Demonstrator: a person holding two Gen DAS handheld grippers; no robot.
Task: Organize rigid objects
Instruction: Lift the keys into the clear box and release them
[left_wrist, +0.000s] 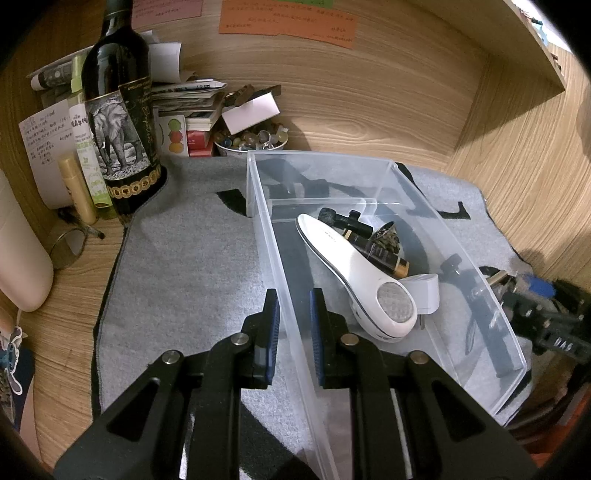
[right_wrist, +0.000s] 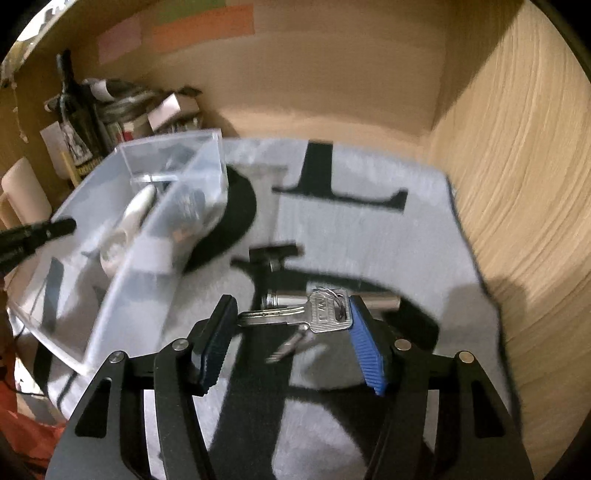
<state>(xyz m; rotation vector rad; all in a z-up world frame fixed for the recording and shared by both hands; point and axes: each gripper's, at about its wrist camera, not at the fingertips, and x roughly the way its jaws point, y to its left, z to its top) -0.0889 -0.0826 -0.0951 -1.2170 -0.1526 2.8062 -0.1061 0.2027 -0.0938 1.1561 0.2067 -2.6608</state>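
A clear plastic bin (left_wrist: 480, 288) lies on a grey mat (left_wrist: 184, 266). In it are a white handheld device (left_wrist: 354, 273), a dark tube (left_wrist: 373, 247), a white plug (left_wrist: 424, 291) and small dark items. My left gripper (left_wrist: 293, 306) is shut on the bin's near left wall. In the right wrist view my right gripper (right_wrist: 291, 314) is shut on a bunch of silver keys (right_wrist: 314, 314), held sideways between the pads above the mat, right of the bin (right_wrist: 122, 258). A black-and-metal piece (right_wrist: 275, 266) lies on the mat beyond the keys.
A wine bottle (left_wrist: 118, 110), small bottles, papers, books and a bowl of beads (left_wrist: 251, 140) crowd the back left. Wooden walls (left_wrist: 517, 166) close in the back and right. A pale cylinder (left_wrist: 18, 258) lies at far left. The right gripper's body (left_wrist: 546, 317) shows beside the bin.
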